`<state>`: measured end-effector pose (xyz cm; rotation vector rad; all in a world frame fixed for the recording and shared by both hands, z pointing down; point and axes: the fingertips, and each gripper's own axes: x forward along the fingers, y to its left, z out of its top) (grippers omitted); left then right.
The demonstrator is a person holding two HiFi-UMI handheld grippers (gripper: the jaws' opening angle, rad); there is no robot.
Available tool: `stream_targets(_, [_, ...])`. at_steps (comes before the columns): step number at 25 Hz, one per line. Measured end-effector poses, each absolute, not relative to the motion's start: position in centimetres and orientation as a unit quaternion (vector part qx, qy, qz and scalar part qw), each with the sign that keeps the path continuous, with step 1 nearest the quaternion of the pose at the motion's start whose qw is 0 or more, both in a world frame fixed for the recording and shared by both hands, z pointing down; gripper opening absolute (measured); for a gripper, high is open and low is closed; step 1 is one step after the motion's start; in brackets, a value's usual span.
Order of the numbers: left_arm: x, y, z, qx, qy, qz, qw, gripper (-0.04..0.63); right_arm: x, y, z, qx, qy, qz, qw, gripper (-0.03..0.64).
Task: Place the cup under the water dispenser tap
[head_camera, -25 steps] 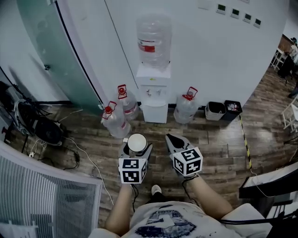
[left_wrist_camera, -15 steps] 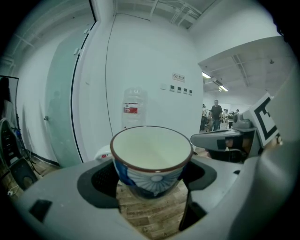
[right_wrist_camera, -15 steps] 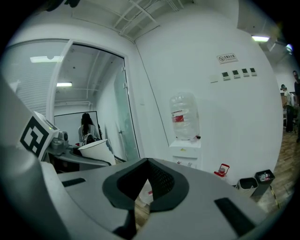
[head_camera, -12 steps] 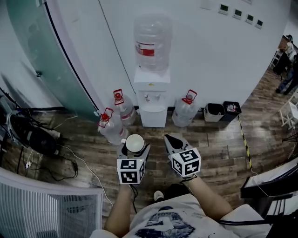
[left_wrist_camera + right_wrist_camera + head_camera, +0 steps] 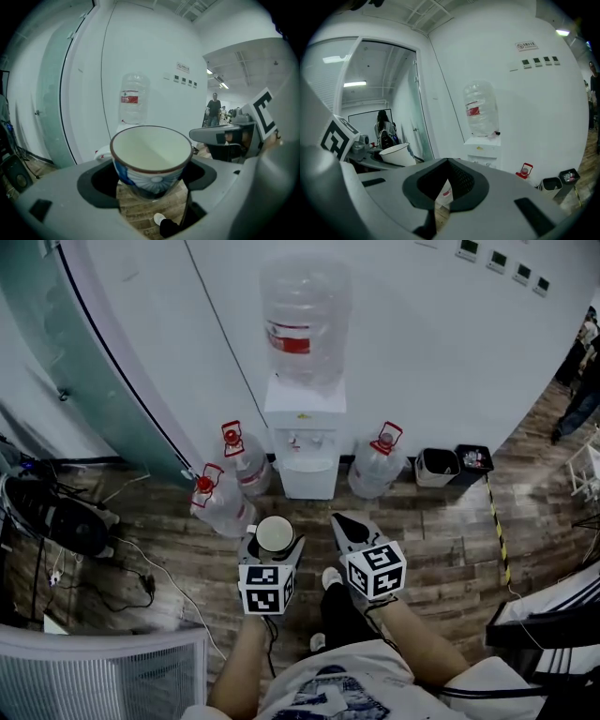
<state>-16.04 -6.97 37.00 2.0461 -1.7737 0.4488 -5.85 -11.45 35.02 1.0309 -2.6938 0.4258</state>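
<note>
A white cup with a brown rim and blue pattern sits upright between the jaws of my left gripper, which is shut on it. The white water dispenser stands against the wall ahead, a clear bottle on top and its taps above a recess; it also shows in the left gripper view and the right gripper view. My right gripper hangs beside the left one, shut with nothing in it. The cup is visible at the left of the right gripper view.
Two spare water bottles stand on the wood floor left of the dispenser, one more bottle to its right. Two small bins sit further right. Cables and a dark bag lie at left. A person stands far off.
The view has moved closer to the dispenser, which looks larger now. Both grippers keep the same pose, the cup still held in the left one. A foot has stepped forward below.
</note>
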Motion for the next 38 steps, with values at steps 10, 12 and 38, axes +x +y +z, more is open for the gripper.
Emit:
stream_targets(10, [-19.0, -19.3, 43.3, 0.721, -0.632, 0.180, 0.220, 0.431, -9.3, -22.9, 40.9, 0.336, -0.920, 0.152, 0.134, 0.020])
stream_targets(12, [-19.6, -21.7, 44.8, 0.719, -0.631, 0.184, 0.226, 0.431, -9.9, -25.3, 42.5, 0.338, -0.917, 0.159, 0.140, 0.020])
stream_targets(38, [-24.2, -40.4, 69.2, 0.697, -0.650, 0.195, 0.234, 0.431, -13.7, -40.6, 67.7, 0.362, -0.894, 0.208, 0.164, 0.020])
